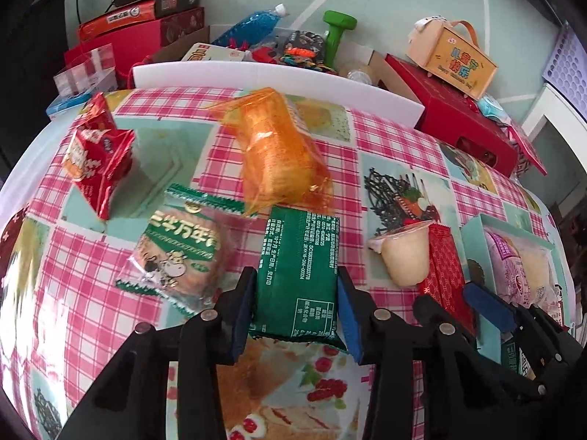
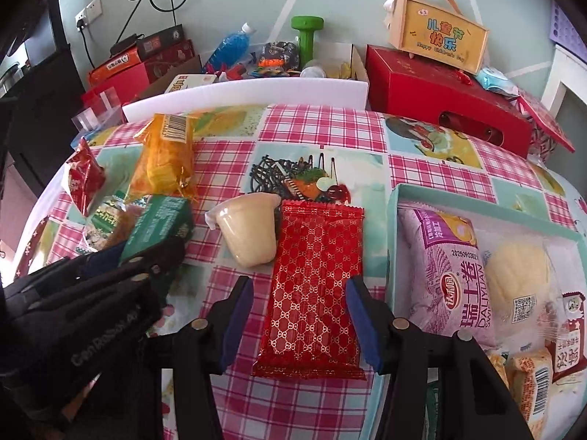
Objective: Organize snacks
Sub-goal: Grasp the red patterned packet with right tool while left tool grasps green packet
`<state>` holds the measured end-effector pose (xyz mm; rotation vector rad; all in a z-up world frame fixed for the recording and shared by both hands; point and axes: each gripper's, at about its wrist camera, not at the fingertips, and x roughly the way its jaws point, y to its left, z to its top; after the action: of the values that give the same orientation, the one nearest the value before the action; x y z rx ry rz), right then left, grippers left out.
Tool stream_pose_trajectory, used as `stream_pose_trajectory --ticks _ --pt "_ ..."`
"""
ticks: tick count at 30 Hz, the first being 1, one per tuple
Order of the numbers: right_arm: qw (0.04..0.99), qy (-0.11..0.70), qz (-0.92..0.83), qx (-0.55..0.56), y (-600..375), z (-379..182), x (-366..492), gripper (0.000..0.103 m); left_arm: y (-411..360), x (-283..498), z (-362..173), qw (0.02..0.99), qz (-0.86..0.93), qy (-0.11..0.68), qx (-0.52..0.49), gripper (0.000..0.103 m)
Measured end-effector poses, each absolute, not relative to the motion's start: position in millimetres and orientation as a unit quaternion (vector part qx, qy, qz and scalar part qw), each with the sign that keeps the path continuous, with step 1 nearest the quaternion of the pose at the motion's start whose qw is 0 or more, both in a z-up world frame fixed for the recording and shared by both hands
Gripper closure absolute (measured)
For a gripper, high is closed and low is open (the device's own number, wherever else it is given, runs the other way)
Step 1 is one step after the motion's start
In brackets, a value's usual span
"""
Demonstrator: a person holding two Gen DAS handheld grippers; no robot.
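Note:
A green snack packet (image 1: 299, 275) lies on the checked tablecloth between the pads of my left gripper (image 1: 295, 308), which touch its sides; the packet's edges look squeezed. A red patterned packet (image 2: 315, 289) lies between the fingers of my right gripper (image 2: 301, 319), which stands open with gaps on both sides. A pale jelly cup (image 2: 249, 231) lies tipped beside the red packet. An orange packet (image 1: 282, 150), a small red packet (image 1: 97, 154) and a round biscuit packet (image 1: 176, 256) lie further left. A teal tray (image 2: 398, 198) at right holds several snacks.
A white foam board (image 1: 279, 80) borders the table's far edge, with a box of clutter, a blue bottle (image 1: 249, 24) and a green dumbbell (image 1: 337, 33) behind it. A red gift box (image 2: 447, 99) carrying a yellow case (image 2: 436, 33) stands at back right.

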<state>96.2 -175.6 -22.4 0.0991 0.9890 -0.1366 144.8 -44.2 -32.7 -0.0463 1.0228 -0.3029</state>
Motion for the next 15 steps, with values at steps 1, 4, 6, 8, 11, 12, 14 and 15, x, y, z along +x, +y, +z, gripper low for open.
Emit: stream_pose_trajectory --ticks 1,4,6,8,11,12,14,15 --pt "0.877 0.474 -0.069 0.044 -175 -23 97 0.047 -41 144 -33 0.861 -0.140 0.489 -0.023 0.059" --pt "0.876 0.473 -0.083 0.033 -172 -23 98 0.047 -34 140 -32 0.859 -0.134 0.493 -0.026 0.060" --pt "0.876 0.473 -0.088 0.026 -171 -24 100 0.047 -31 138 -32 0.859 -0.129 0.495 -0.025 0.060" --pt "0.876 0.473 -0.091 0.021 -170 -25 101 0.047 -29 136 -32 0.857 -0.127 0.498 -0.028 0.060" --pt "0.876 0.473 -0.096 0.014 -169 -26 103 0.047 -28 130 -31 0.856 -0.129 0.501 -0.027 0.060" --pt "0.875 0.475 -0.096 0.012 -169 -26 103 0.048 -27 127 -31 0.855 -0.130 0.501 -0.028 0.060" --pt "0.873 0.479 -0.090 0.016 -168 -25 103 0.048 -25 122 -31 0.854 -0.131 0.503 -0.031 0.060" --pt "0.873 0.480 -0.084 0.023 -168 -25 102 0.049 -25 118 -31 0.854 -0.131 0.503 -0.031 0.060"
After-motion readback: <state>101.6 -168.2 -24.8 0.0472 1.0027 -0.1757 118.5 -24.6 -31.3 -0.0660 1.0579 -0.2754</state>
